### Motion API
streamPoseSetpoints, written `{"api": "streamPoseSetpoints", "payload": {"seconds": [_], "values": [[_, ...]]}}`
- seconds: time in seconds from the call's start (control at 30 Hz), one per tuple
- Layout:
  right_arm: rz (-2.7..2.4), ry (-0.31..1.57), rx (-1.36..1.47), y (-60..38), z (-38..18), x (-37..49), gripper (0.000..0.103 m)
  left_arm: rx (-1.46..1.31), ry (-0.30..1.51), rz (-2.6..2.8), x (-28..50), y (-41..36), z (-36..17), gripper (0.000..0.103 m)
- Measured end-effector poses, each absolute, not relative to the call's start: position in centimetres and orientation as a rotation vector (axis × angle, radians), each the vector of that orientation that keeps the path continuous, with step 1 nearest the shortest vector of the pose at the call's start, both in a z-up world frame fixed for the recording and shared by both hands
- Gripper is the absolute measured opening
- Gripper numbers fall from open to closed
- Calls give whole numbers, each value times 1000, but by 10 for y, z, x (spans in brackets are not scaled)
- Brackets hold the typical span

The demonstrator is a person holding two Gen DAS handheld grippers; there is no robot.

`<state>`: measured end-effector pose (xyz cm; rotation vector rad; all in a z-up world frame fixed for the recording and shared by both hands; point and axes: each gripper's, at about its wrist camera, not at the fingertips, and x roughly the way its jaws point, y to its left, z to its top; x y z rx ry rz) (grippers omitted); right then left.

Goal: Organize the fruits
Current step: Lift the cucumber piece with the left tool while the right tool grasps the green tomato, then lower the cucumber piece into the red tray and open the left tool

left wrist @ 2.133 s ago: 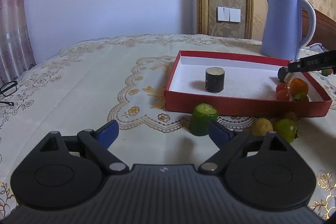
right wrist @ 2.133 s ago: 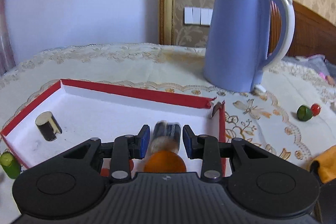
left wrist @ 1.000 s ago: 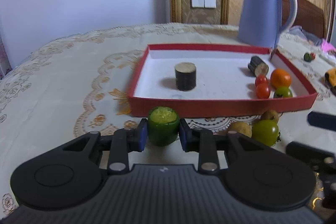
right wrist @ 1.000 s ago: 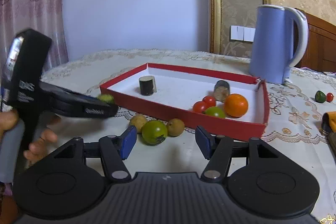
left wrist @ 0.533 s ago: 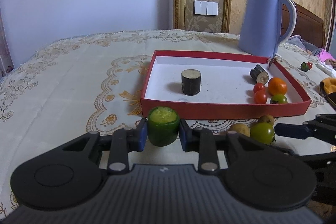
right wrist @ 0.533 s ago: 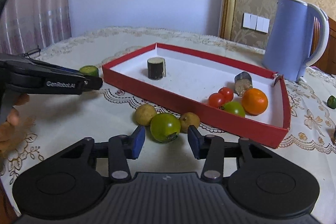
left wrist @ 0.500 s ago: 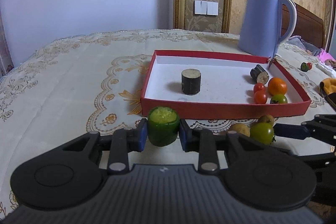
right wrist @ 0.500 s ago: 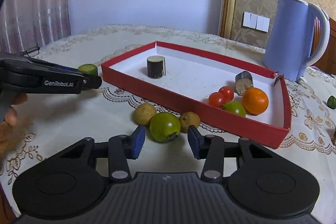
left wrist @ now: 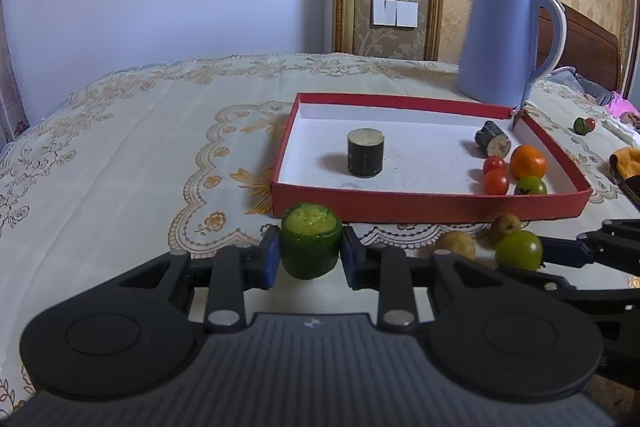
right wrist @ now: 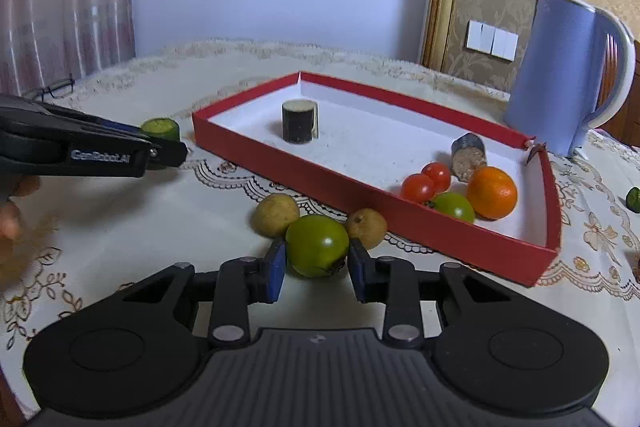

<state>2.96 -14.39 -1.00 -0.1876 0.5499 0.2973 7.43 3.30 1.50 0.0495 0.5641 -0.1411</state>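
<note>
Left claw [left wrist: 311, 259] grips the cucumber [left wrist: 311, 245] at lower centre; right claw [right wrist: 316, 267] brackets the green tomato [right wrist: 317, 245] (contact unclear). Six pieces fill the box [right wrist: 420, 227]; four remain on the surface [left wrist: 132, 163].

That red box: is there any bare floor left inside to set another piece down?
Yes. Inside the red box, the white floor is bare around the upright dark cylinder and across the middle. The right end is crowded: lying dark piece, two red tomatoes, small green tomato and orange cluster there.
</note>
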Motion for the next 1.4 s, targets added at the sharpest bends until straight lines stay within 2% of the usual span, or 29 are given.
{"api": "streamPoseSetpoints", "payload": {"seconds": [0.43, 0.73, 1.2, 1.33, 1.4], "values": [[256, 454, -142, -188, 4, -13, 32, 116, 529, -177, 86, -13, 38, 29], [232, 419, -96, -217, 9, -27, 32, 142, 565, -177, 145, -50, 47, 29], [231, 411, -69, -227, 8, -28, 32, 230, 635, -116, 222, -94, 27, 29], [225, 413, -60, -228, 7, -28, 32, 242, 649, -120, 226, -100, 22, 34], [223, 412, -58, -228, 7, -29, 32, 252, 637, -106, 222, -101, 22, 52]]}}
